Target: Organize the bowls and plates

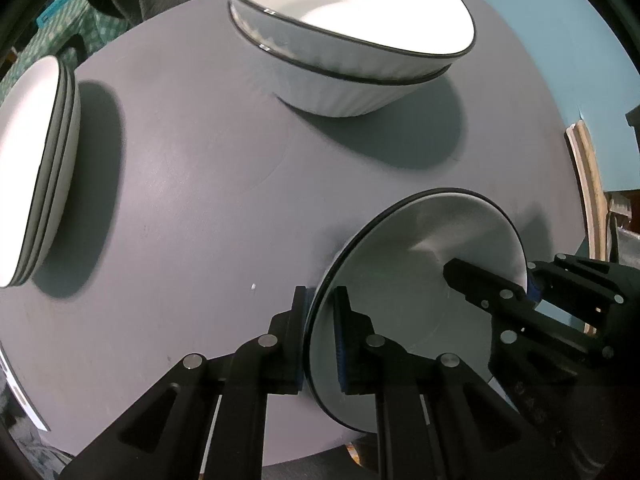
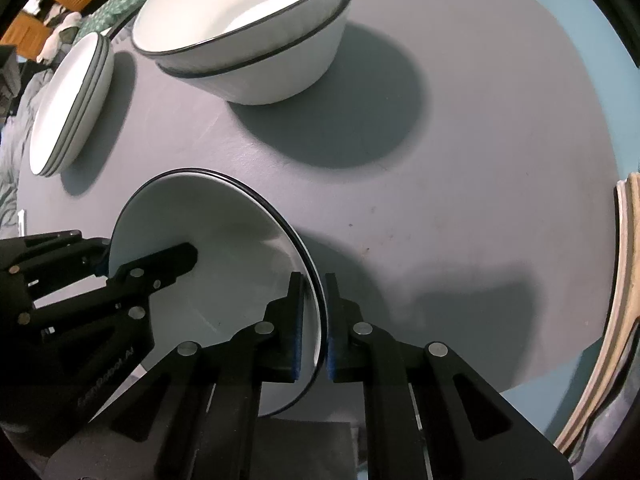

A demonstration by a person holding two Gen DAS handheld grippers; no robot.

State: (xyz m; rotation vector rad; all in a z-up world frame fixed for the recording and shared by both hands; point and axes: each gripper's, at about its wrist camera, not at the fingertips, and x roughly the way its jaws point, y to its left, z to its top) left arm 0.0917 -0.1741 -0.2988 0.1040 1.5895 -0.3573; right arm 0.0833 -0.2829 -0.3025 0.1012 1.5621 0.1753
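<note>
Plate (image 1: 420, 264) hung over the worktop's (image 1: 192, 200) near edge, its rim clamped on opposite sides by the left hand-held gripper (image 1: 322, 336) and the right hand-held gripper (image 2: 318, 328), probably so both could carry it level. Farther out stood two nested bowls (image 1: 348, 52), with a plate stack (image 1: 36, 168) to the left. Between them the grey surface lay bare; the bowls looked the likeliest obstacle.

White black-rimmed plate (image 1: 420, 248) tilted at 5 o'clock; two nested bowls (image 1: 352, 52) at 12; stacked plates (image 1: 36, 168) at 9.
</note>
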